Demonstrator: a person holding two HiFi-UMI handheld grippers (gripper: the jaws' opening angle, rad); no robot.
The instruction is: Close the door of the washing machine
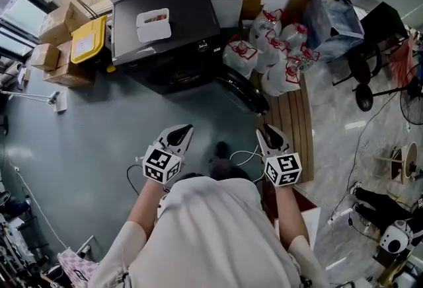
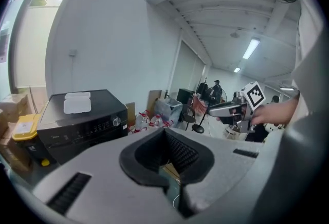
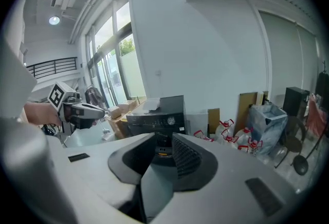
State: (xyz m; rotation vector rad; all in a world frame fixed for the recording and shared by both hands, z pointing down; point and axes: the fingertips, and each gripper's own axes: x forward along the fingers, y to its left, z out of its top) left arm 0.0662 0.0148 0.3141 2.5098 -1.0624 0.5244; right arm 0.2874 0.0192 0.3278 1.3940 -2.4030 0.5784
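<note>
With the task not yet begun, we face the black washing machine at upper centre of the head view, its door swung open to its lower right, our left tongs and right tongs parted, empty and well short of it.

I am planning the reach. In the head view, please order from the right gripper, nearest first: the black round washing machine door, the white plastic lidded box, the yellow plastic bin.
From the right gripper:
1. Black round washing machine door, open, just ahead.
2. White plastic lidded box, on the washing machine's top.
3. Yellow plastic bin, left of the machine.
</note>
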